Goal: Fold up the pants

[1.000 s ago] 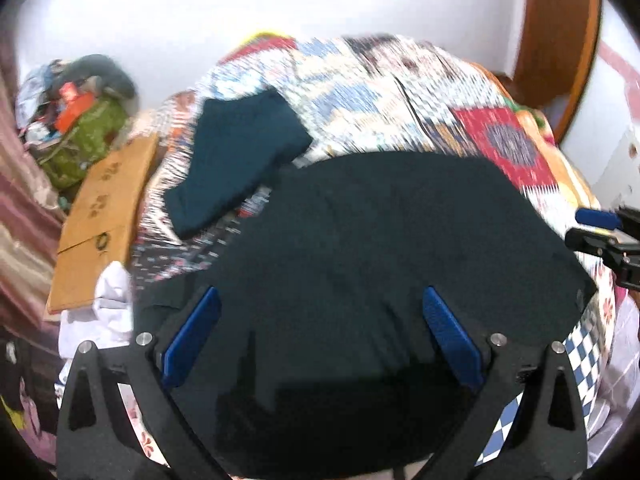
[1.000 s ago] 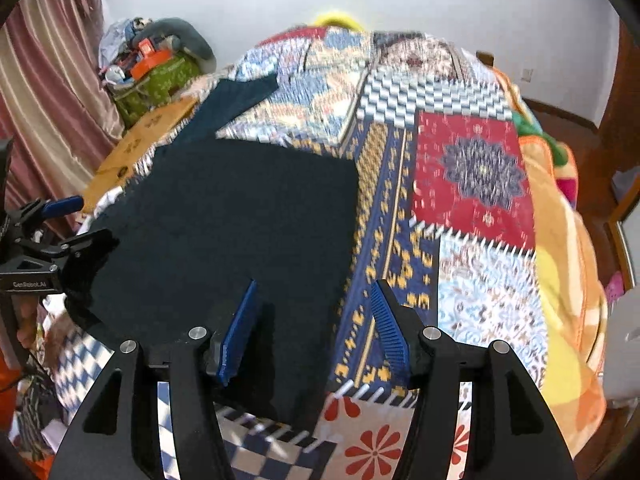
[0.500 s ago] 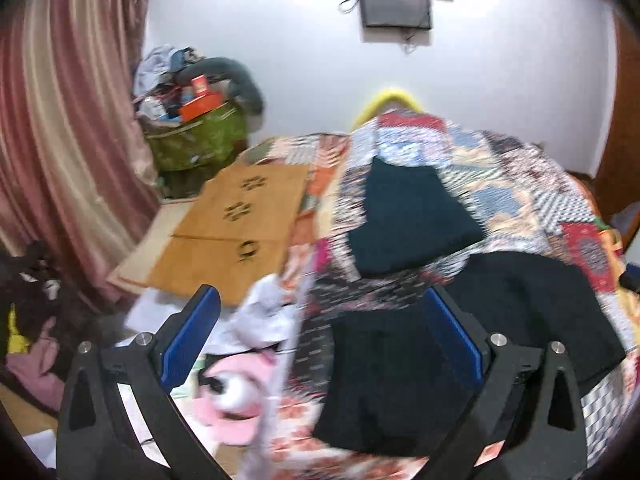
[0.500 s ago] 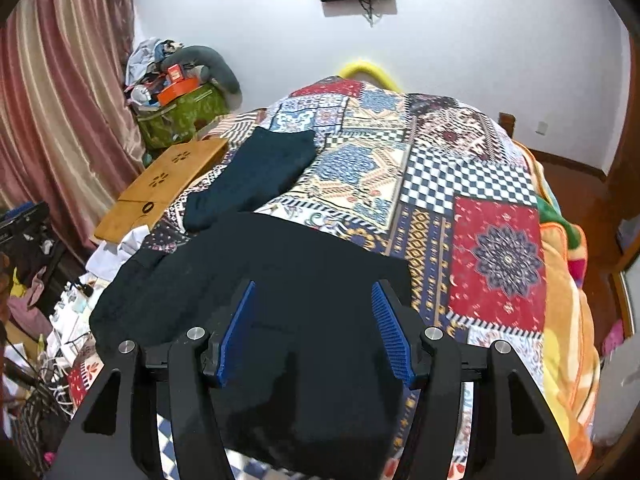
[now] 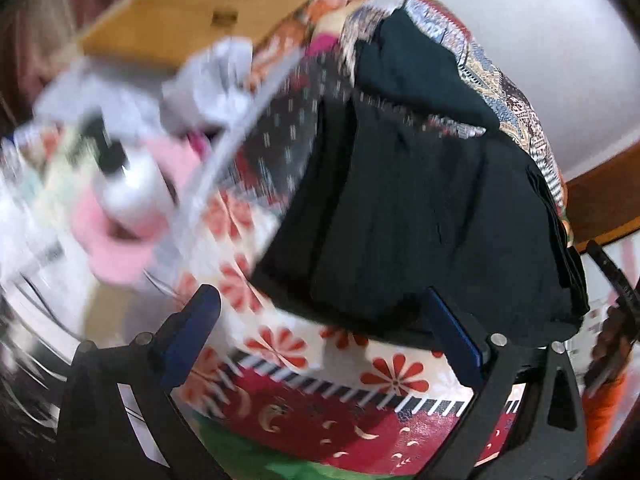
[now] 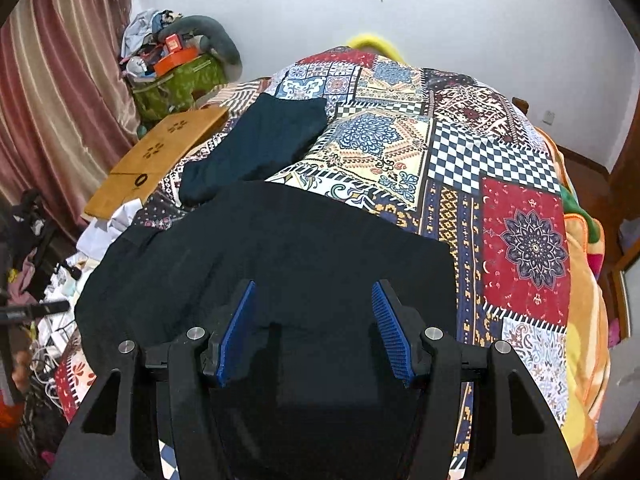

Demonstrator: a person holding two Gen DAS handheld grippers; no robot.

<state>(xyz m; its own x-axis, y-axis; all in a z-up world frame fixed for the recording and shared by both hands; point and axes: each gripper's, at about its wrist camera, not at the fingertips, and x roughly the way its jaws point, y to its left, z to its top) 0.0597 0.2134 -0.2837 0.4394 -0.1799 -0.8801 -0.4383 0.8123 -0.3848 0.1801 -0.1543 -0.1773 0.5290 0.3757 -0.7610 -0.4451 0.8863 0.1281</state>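
- Left wrist view: heavy motion blur, worst left of the black pants [image 5: 420, 208].
- Right wrist view: sharp, evenly bright; fisheye bends edges, dark corners.

2 dark garments [image 6: 280, 280], 1 quilt [image 6: 460, 152].

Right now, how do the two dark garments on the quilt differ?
The black pants are larger, spread wide at the near edge of the patchwork quilt, under the right gripper. The teal garment is smaller, folded narrow, lying farther back by the quilt's left edge. Both are dark, flat and ungripped.
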